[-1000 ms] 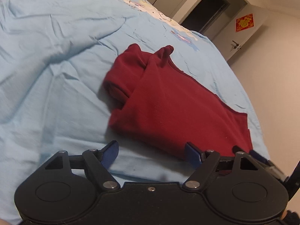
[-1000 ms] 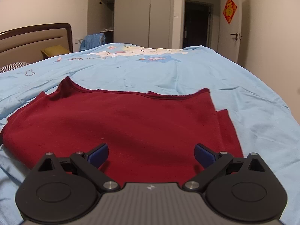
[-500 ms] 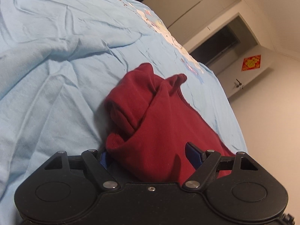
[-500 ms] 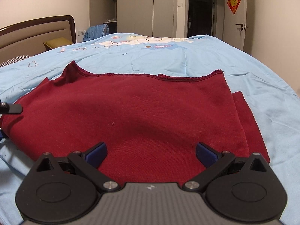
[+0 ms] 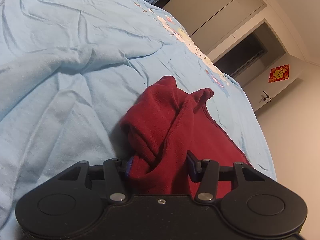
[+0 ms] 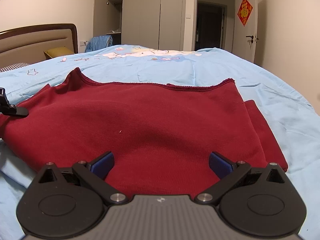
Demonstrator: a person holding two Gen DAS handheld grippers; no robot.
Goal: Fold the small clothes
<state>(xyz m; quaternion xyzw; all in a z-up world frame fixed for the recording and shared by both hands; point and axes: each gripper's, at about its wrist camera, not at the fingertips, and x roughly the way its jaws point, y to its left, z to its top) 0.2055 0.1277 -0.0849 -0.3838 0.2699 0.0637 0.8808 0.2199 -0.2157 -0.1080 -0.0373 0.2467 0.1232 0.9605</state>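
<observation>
Jaws of the left gripper have just been closing and now pinch a bunched fold at the near left corner of the dark red garment. Jaws of the right gripper stand spread wide over the garment's near edge, gripping nothing. Garment lies spread on the light blue bed cover, hem on the far side.

- The bed is covered by a wrinkled light blue sheet with a cartoon print toward its far end.
- A dark red garment lies directly on the sheet, partly folded, its bunched sleeve end on the side nearer the headboard.
- A yellow pillow sits just below the headboard.
</observation>
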